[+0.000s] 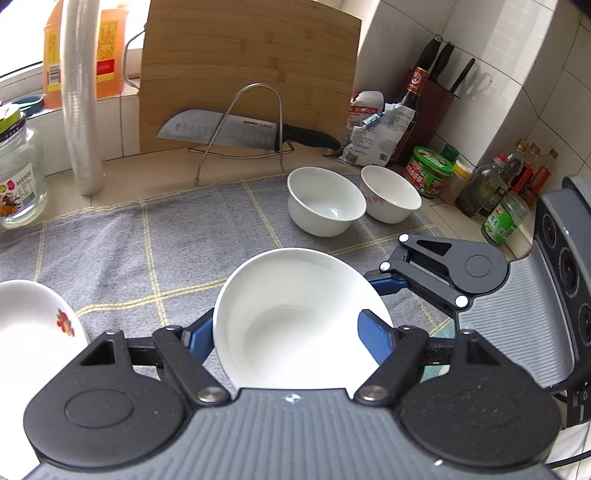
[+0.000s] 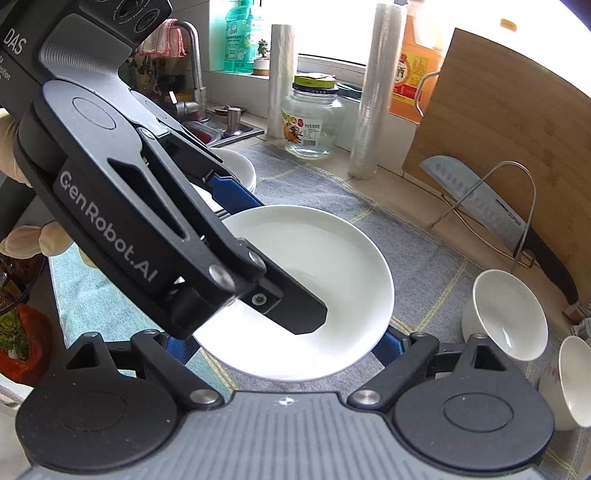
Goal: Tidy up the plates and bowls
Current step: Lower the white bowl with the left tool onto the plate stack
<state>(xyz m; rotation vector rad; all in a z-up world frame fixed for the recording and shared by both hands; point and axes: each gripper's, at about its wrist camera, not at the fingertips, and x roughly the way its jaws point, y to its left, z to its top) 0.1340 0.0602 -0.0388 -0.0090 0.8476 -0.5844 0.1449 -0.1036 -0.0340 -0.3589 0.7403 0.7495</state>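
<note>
White tiled walls [image 1: 461,33] meet in a corner behind a pale bench [image 1: 147,184], which is partly covered by a grey checked cloth [image 1: 166,236]. Daylight comes through a window [image 2: 332,26] above a tiled sill [image 2: 332,62]. A steel tap [image 2: 194,70] stands over a sink [image 2: 236,131] at the far end.

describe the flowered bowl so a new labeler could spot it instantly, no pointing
Start at the bamboo cutting board leaning on the back wall, with the knife in the wire rack before it. Come forward onto the grey checked cloth: two small white bowls sit side by side there. Take the right one, the flowered bowl, nearest the green-lidded tub; it has faint pink petals on its outside, while the plain bowl has none.
</note>
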